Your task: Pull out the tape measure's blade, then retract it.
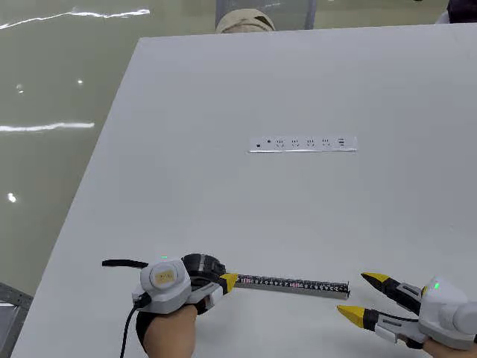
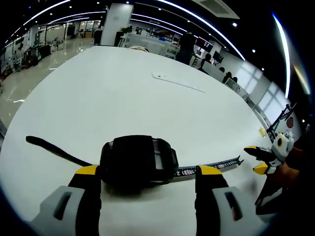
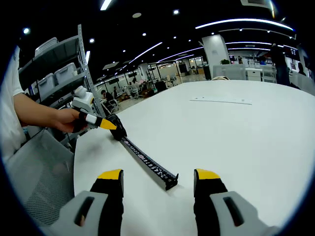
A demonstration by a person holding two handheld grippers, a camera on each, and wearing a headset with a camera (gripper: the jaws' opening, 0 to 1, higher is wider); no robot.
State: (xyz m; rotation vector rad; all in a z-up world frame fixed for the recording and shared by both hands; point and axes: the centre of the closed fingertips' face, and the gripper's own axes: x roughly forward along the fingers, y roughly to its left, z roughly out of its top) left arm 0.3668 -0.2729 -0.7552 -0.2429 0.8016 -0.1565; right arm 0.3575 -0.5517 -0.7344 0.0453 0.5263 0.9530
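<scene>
While the left gripper (image 1: 223,282) clamps its jaws on the black tape measure (image 1: 203,270) close to the left edge of the white table (image 1: 298,89), bare tabletop stretches ahead to a power strip (image 1: 302,144) well beyond. The blade (image 1: 291,284) lies flat on the surface, drawn out to the right, its long axis running crosswise and its hooked end pointing toward the right gripper (image 1: 361,295). That gripper sits just past the hook, jaws spread and empty. A black strap (image 1: 123,263) trails left from the case.

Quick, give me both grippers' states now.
Left gripper: shut on the tape measure.
Right gripper: open, empty, near the blade end.
</scene>
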